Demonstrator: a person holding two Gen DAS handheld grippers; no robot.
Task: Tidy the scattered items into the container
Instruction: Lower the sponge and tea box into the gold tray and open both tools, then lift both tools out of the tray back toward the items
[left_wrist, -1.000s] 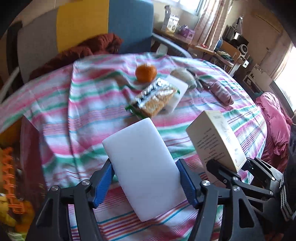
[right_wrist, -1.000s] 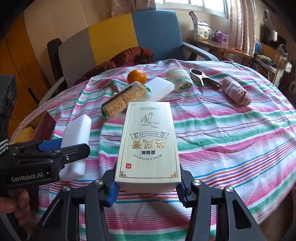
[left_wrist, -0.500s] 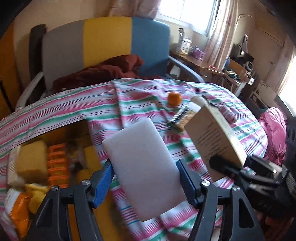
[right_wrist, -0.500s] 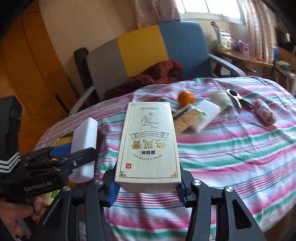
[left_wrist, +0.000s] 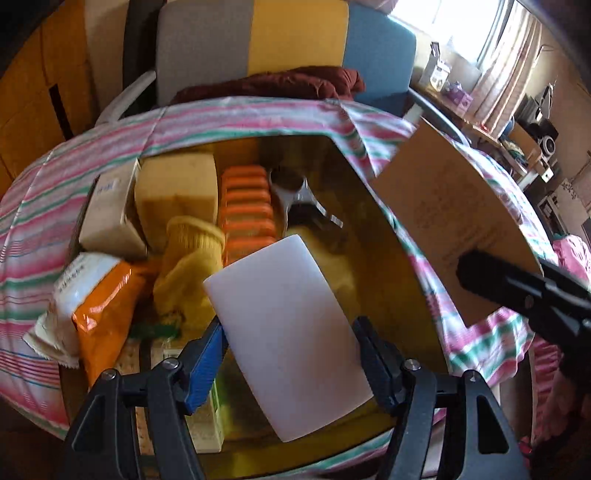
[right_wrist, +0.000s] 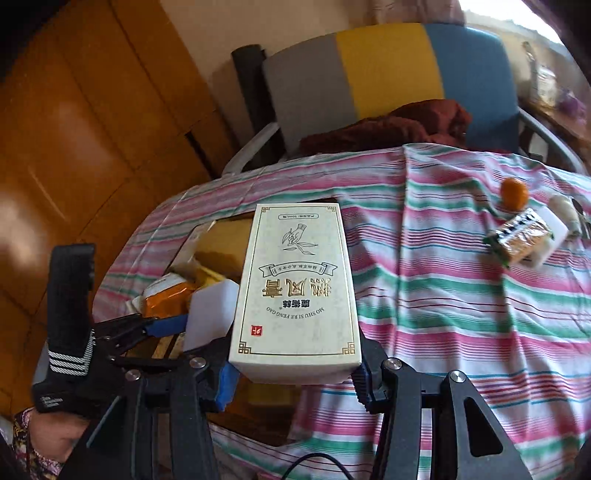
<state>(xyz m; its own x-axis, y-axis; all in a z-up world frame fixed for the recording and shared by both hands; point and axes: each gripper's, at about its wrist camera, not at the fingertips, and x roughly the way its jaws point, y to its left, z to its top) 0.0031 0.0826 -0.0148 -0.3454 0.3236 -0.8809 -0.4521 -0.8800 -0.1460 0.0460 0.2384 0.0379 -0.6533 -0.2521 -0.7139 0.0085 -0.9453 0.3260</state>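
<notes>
The left tongs (left_wrist: 291, 354) hang over the open container (left_wrist: 388, 236), a yellow-walled bin sunk into the striped counter (right_wrist: 443, 302). A white foam block (left_wrist: 288, 332) sits between their blue pads, and the jaws are opening, so the block looks about to drop in. The right tongs (right_wrist: 295, 373) pinch a cream printed carton (right_wrist: 299, 288) by its sides, held above the counter at the bin's right edge.

Already in the container lie a yellow glove (left_wrist: 188, 266), an orange-and-white packet (left_wrist: 99, 299), a tan sponge block (left_wrist: 177, 188), a small cardboard box (left_wrist: 107, 210) and an orange ribbed item (left_wrist: 247, 206).

Far right on the counter, an orange (right_wrist: 513, 192), a wrapped snack bar (right_wrist: 521, 236) and a white block (right_wrist: 550, 236) apparently still await tidying.
</notes>
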